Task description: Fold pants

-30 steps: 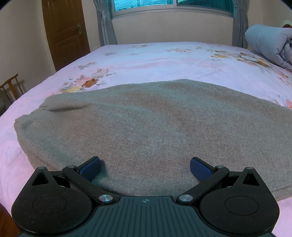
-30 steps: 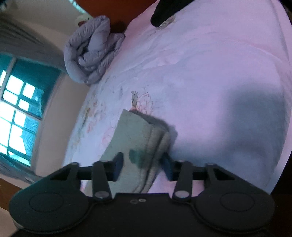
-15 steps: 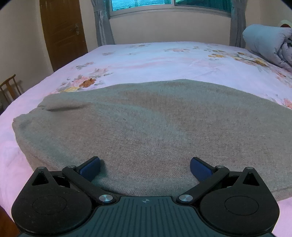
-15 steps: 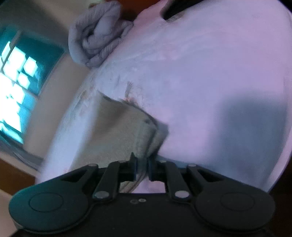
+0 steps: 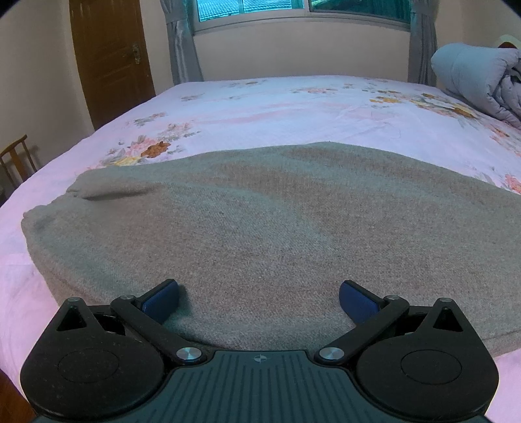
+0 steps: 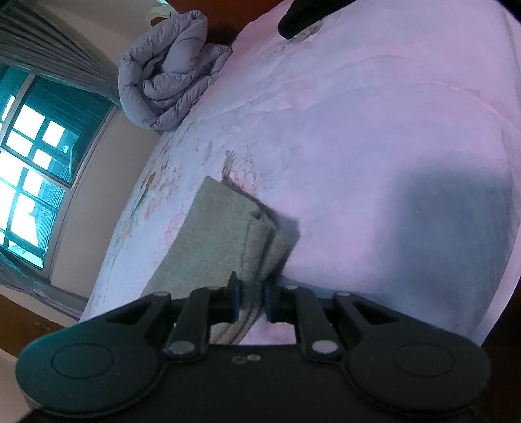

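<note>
The grey knit pants [image 5: 260,227] lie spread flat across the near part of the bed. My left gripper [image 5: 259,297] hovers low over their near edge, open, its blue pads wide apart with nothing pinched. In the right wrist view the pants' leg end [image 6: 215,234] lies layered on the sheet. My right gripper [image 6: 250,297] has that bunched end between its pads, which press on the cloth while the jaws are opening slightly.
A pink floral sheet [image 5: 293,107] covers the bed. A rolled grey duvet [image 5: 478,78] sits at the far right corner, also in the right wrist view [image 6: 169,78]. A brown door [image 5: 110,58] and wooden chair [image 5: 16,159] stand left. Something dark [image 6: 302,13] lies at the bed's far end.
The right gripper's jaws came together from either side of the pants' end and now pinch it. The left gripper and the spread pants stayed where they were.
</note>
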A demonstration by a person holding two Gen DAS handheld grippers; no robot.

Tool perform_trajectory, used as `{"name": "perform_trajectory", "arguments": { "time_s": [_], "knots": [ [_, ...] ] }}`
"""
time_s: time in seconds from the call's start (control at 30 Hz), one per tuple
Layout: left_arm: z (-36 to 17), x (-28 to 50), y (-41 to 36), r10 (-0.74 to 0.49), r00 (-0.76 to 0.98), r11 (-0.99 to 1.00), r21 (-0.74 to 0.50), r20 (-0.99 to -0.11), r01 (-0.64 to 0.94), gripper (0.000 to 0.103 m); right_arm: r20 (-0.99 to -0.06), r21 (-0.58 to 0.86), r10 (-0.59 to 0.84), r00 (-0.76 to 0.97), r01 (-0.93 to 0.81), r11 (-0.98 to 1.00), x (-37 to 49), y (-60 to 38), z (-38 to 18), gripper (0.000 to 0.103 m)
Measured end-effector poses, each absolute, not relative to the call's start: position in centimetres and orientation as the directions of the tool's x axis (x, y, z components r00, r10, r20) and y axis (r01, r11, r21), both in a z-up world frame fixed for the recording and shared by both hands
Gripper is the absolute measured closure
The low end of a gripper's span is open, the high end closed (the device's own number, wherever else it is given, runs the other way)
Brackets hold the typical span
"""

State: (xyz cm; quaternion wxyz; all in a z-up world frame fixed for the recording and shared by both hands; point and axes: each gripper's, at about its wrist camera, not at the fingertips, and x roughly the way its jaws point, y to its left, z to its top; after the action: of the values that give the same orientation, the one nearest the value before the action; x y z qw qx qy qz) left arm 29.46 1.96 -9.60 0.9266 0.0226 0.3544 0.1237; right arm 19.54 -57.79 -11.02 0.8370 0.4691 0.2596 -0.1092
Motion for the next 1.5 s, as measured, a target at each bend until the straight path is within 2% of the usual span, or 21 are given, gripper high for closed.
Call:
{"name": "perform_trajectory", "arguments": {
  "time_s": [0.17,0.2,0.3,0.37,0.5,0.57,0.63,0.67,0.73,0.83,0.93,1.07,1.17,1.3,1.5],
  "knots": [
    [-9.6,29.3,2.0,0.242,0.723,0.970,0.132,-0.647,-0.207,0.000,-0.539,0.749,0.071,0.840,0.439,0.497,18.5,-58.1,-10.2,0.086],
    [-9.5,29.3,2.0,0.239,0.726,0.970,0.133,-0.645,-0.202,0.000,-0.534,0.732,0.042,0.844,0.437,0.523,17.8,-57.7,-9.4,0.083],
    [-8.6,29.0,2.3,0.227,0.732,0.974,0.133,-0.642,-0.185,0.000,-0.486,0.676,0.029,0.874,0.354,0.646,17.0,-55.6,-6.7,0.083],
    [-7.6,28.5,3.2,0.252,0.750,0.967,0.141,-0.611,-0.211,0.000,-0.446,0.671,0.119,0.887,0.243,0.701,18.4,-53.6,-5.1,0.083],
    [-6.2,28.1,8.5,0.305,0.729,0.949,0.131,-0.614,-0.287,0.000,-0.400,0.672,0.439,0.805,-0.068,0.737,26.3,-46.2,-2.4,0.080],
    [-5.6,27.6,12.5,0.338,0.706,0.931,0.108,-0.622,-0.350,0.000,-0.387,0.683,0.584,0.714,-0.204,0.701,31.2,-41.1,-1.7,0.071],
    [-5.4,26.8,16.7,0.380,0.681,0.902,0.087,-0.626,-0.423,0.000,-0.382,0.701,0.699,0.605,-0.303,0.646,36.4,-35.6,-1.6,0.051],
    [-5.4,26.5,18.4,0.400,0.669,0.887,0.082,-0.627,-0.454,0.000,-0.387,0.704,0.741,0.548,-0.343,0.621,39.0,-32.6,-1.7,0.047],
    [-5.8,26.0,22.3,0.435,0.631,0.846,0.050,-0.642,-0.532,0.000,-0.423,0.675,0.773,0.472,-0.405,0.617,42.9,-27.6,-1.8,0.047],
    [-6.7,25.8,26.9,0.390,0.626,0.809,-0.074,-0.675,-0.583,0.000,-0.473,0.654,0.798,0.373,-0.459,0.601,47.8,-21.3,-3.0,0.054],
    [-7.4,26.4,28.6,0.328,0.653,0.796,-0.172,-0.682,-0.580,0.000,-0.528,0.607,0.784,0.325,-0.501,0.617,51.5,-17.2,-4.3,0.059],
    [-7.9,27.4,28.7,0.304,0.668,0.774,-0.232,-0.680,-0.589,0.000,-0.593,0.577,0.763,0.256,-0.526,0.625,54.3,-14.2,-6.9,0.063],
    [-8.4,27.7,28.0,0.290,0.675,0.771,-0.253,-0.678,-0.585,0.000,-0.598,0.591,0.773,0.210,-0.536,0.603,53.4,-13.8,-7.7,0.071],
    [-8.7,28.2,27.7,0.284,0.680,0.779,-0.251,-0.676,-0.574,0.002,-0.609,0.573,0.779,0.146,-0.598,0.560,52.6,-13.2,-8.0,0.074],
    [-8.8,28.0,27.7,0.282,0.683,0.780,-0.253,-0.674,-0.572,0.002,-0.555,0.554,0.824,0.112,-0.690,0.466,51.3,-13.0,-6.6,0.073]
  ]
}}
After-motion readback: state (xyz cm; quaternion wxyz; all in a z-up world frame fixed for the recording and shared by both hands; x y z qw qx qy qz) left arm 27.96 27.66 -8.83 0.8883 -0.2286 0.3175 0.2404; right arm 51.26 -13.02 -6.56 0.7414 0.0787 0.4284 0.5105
